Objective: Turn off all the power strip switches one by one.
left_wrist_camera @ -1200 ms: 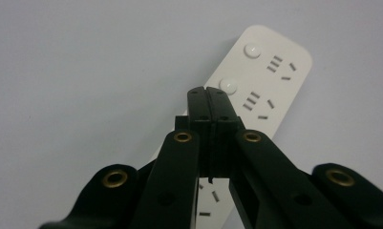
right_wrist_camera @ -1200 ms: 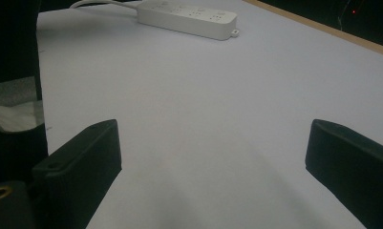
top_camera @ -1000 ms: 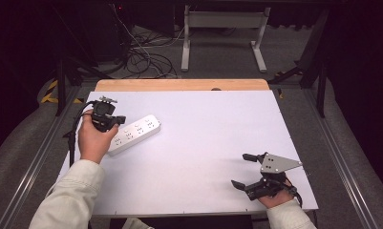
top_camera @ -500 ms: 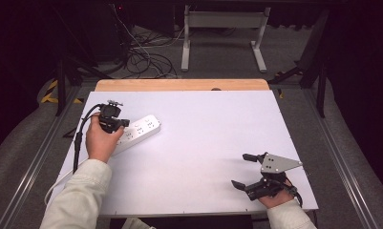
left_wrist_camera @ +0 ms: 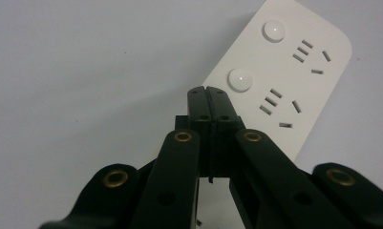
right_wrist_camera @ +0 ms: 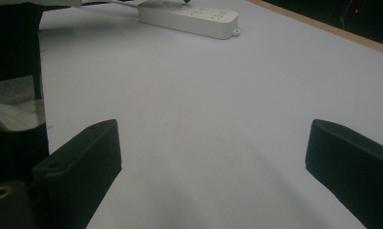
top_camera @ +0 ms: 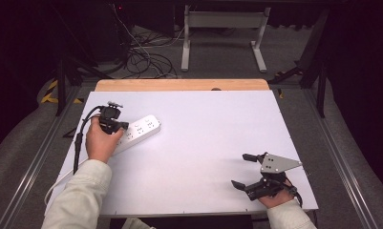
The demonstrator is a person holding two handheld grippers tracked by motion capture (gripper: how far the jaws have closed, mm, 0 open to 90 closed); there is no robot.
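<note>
A white power strip (top_camera: 140, 129) lies on the left side of the white table (top_camera: 203, 138), with round buttons and sockets on its top. My left gripper (top_camera: 122, 126) points down at it with its jaws pressed together and nothing between them. In the left gripper view the closed tips (left_wrist_camera: 209, 91) sit just above the power strip (left_wrist_camera: 294, 67), beside a round white button (left_wrist_camera: 240, 79). My right gripper (top_camera: 242, 170) rests near the table's front right corner, jaws wide apart and empty. From the right gripper view the power strip (right_wrist_camera: 189, 16) lies far off.
A wooden strip (top_camera: 179, 85) runs along the table's far edge. Beyond it on the floor are tangled cables (top_camera: 146, 57) and a metal stand (top_camera: 222, 33). The power strip's white cord (top_camera: 53, 191) trails past the left forearm to the front left edge.
My left hand has come down and a little to the right, bringing its shut jaws over the power strip. The right gripper has stayed where it was.
</note>
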